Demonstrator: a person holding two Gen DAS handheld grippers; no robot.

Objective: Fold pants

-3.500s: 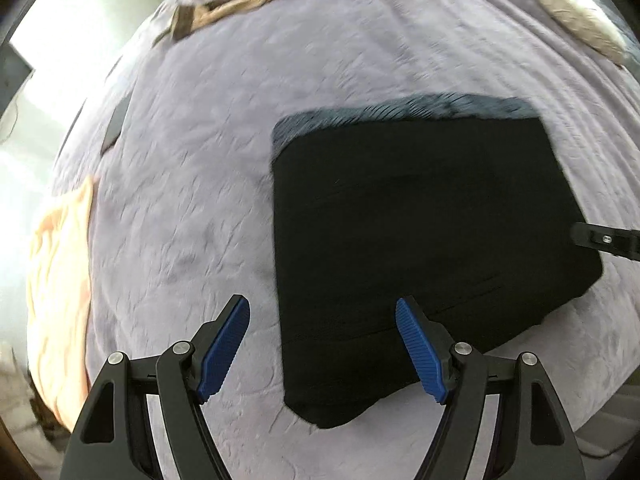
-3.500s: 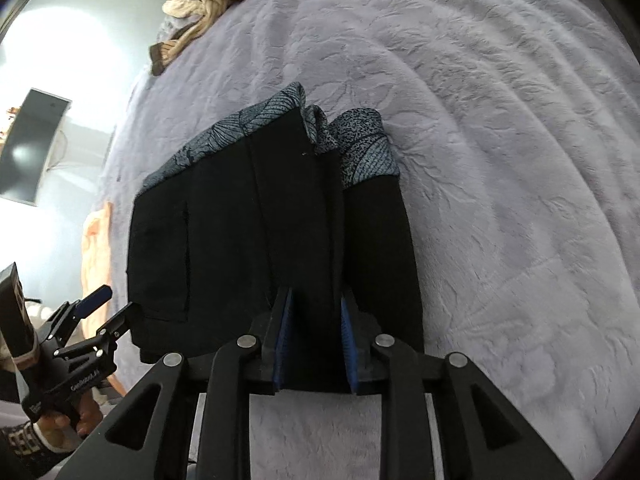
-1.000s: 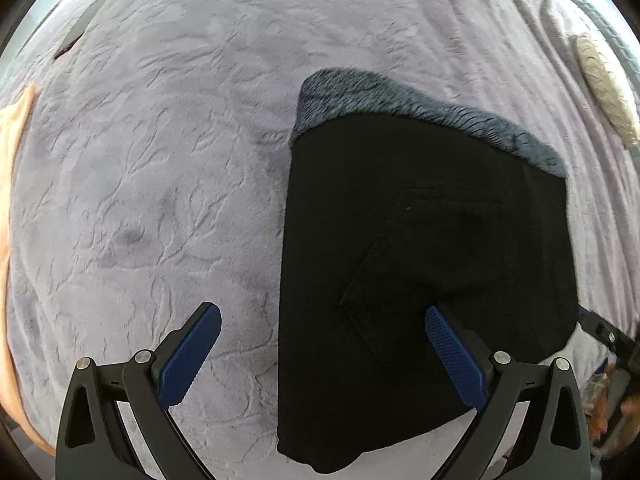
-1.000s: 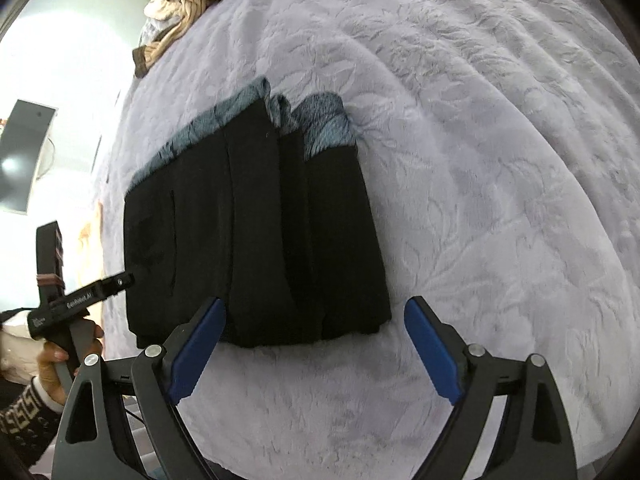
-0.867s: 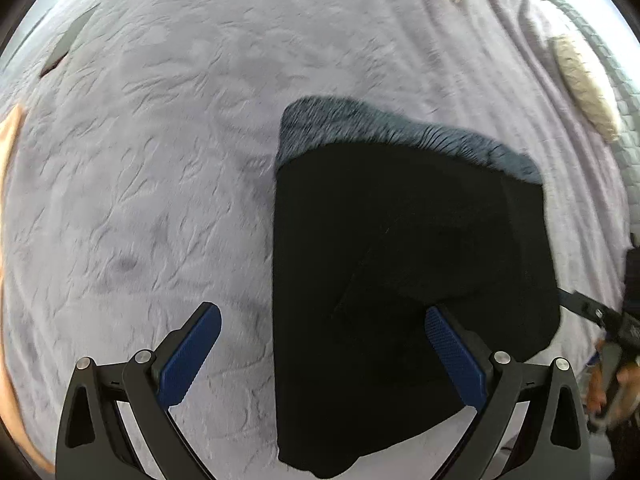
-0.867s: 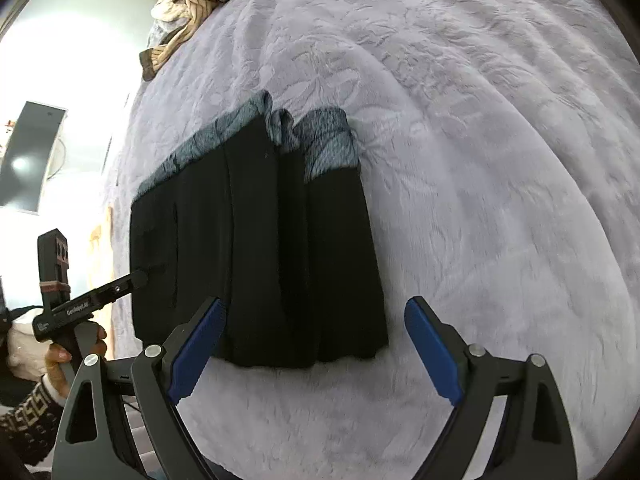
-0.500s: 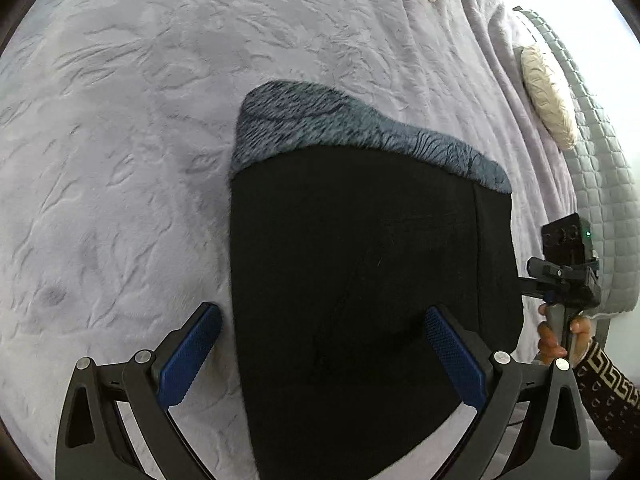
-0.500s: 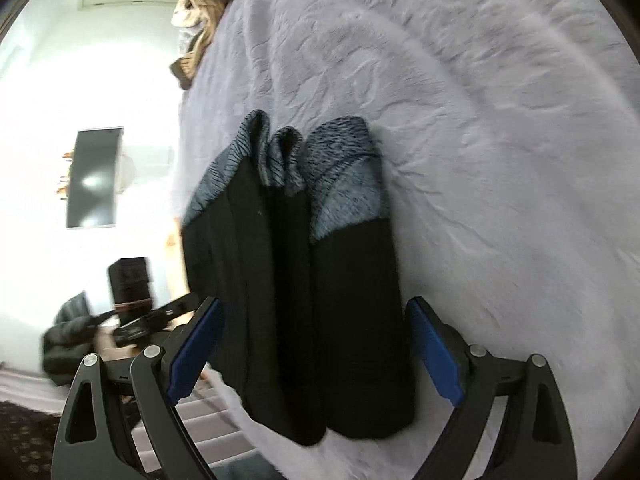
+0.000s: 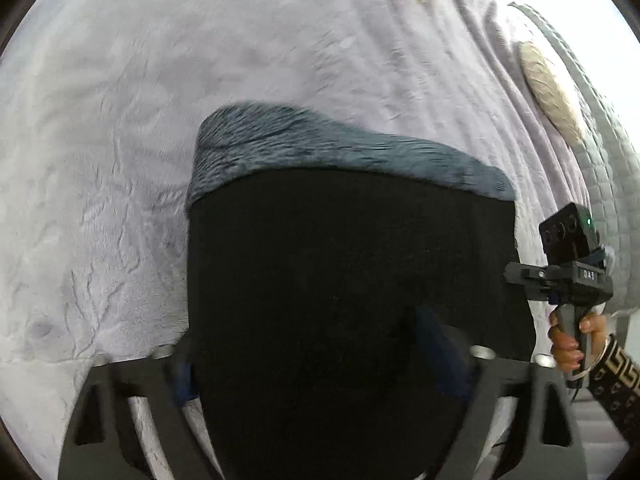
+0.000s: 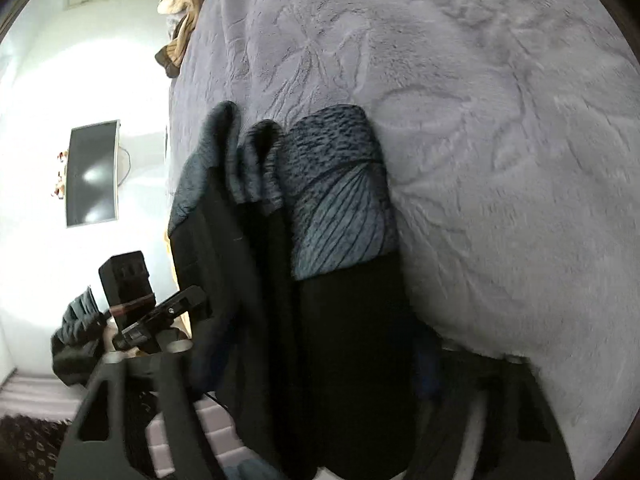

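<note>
Now both jaws have just been closing. Left gripper [image 9: 312,364] and right gripper [image 10: 316,360] straddle the folded pants [image 9: 348,280] at six o'clock on the blanket [image 9: 120,160]; clamped or not, unclear. Uneven bite could spill layers.

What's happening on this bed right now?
A person is folding black pants with a grey patterned waistband on a lilac embossed blanket. The pants already lie folded into a compact stack. The left gripper and right gripper each straddle a near edge of the stack, and their jaws have just been closing around it.
</note>
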